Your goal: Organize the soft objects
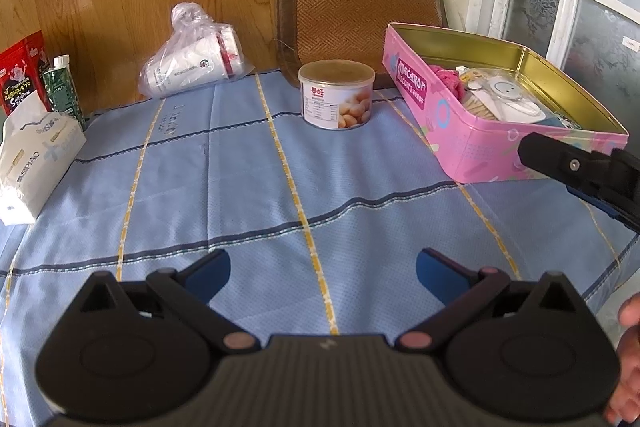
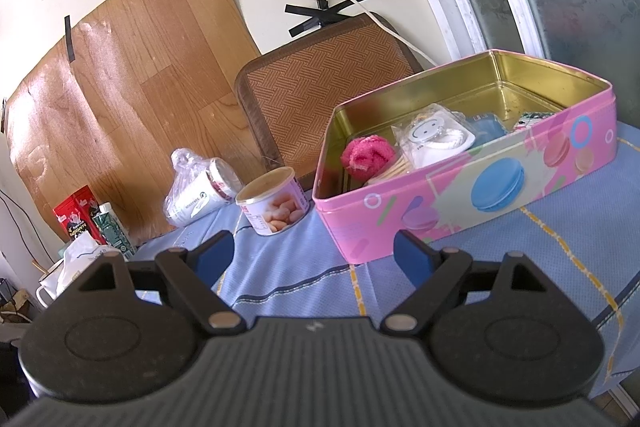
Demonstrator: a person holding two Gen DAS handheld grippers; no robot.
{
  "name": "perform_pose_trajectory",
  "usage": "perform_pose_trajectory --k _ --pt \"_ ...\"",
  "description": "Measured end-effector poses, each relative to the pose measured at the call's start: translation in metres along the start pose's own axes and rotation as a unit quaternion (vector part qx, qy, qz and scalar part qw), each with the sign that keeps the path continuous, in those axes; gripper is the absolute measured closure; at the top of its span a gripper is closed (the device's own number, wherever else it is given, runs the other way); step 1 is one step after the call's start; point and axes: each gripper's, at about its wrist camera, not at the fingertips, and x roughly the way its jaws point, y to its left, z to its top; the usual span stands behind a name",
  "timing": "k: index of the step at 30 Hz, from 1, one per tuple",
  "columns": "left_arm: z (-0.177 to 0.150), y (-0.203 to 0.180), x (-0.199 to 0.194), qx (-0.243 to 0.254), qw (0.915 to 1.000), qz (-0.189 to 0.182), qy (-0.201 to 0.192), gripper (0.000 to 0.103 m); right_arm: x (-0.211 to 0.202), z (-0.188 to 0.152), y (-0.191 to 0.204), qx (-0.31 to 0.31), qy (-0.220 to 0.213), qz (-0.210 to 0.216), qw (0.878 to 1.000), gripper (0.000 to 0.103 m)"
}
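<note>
While both my left gripper (image 1: 323, 273) and right gripper (image 2: 314, 253) stand wide apart, holding nothing, the pink pompom (image 2: 366, 152) sits centre-frame inside the pink tin (image 2: 472, 203). I judge it light, squashy (likely fluffy); pinch across its middle.

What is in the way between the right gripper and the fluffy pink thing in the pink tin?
Only the tin's own wall. The right gripper is open over the blue tablecloth, and the pink fluffy ball lies inside the pink tin, behind its near side. Nothing else visible stands between them, so the gripper would probably have to come in over the rim.
</note>
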Motion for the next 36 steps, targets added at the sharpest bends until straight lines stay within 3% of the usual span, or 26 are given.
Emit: perform_pose_trajectory --k 36 --pt "-0.0003 -0.0005 0.0045 0.003 0.9999 0.002 0.012 0.0 -0.0001 -0.0032 0.0029 -0.002 0.0 -0.004 1.0 0.014"
